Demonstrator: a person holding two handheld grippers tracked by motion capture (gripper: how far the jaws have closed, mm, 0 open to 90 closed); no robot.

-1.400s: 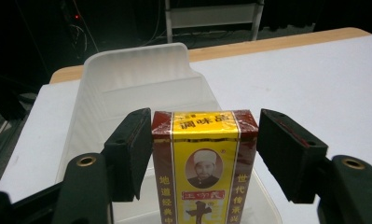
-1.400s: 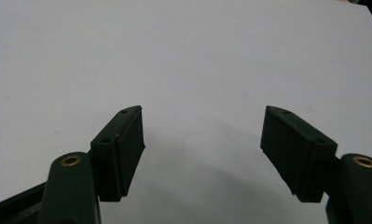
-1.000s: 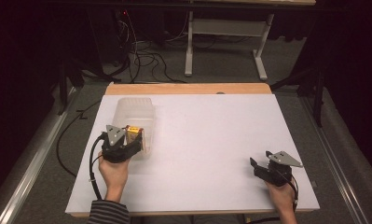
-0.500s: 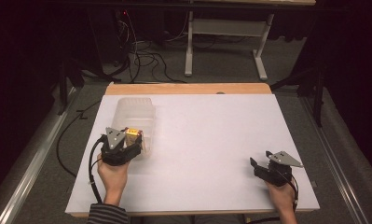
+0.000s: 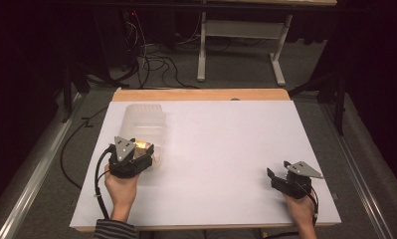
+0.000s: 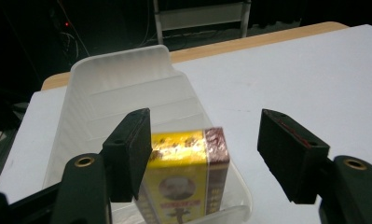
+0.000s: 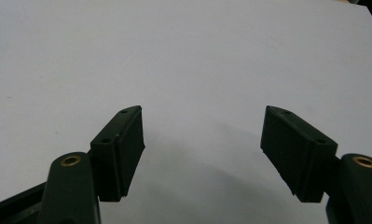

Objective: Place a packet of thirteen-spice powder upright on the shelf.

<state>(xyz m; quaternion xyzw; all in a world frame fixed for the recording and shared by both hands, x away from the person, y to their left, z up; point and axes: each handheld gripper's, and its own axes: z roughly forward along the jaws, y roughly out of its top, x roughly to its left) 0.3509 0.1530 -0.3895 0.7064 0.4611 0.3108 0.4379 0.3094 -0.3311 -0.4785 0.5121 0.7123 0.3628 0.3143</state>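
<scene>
We count one yellow box (image 6: 186,179), standing upright at the near end of one clear plastic tray (image 6: 127,84), low and left of centre in the left gripper view. The left gripper (image 6: 211,154) has released: its jaws stand wide, the left pad just beside the box's edge, whether touching we cannot tell; the right pad well clear. At lower right of the high view, our right gripper (image 5: 280,178) also stands open, holding nothing above the one white table (image 5: 236,144).
</scene>
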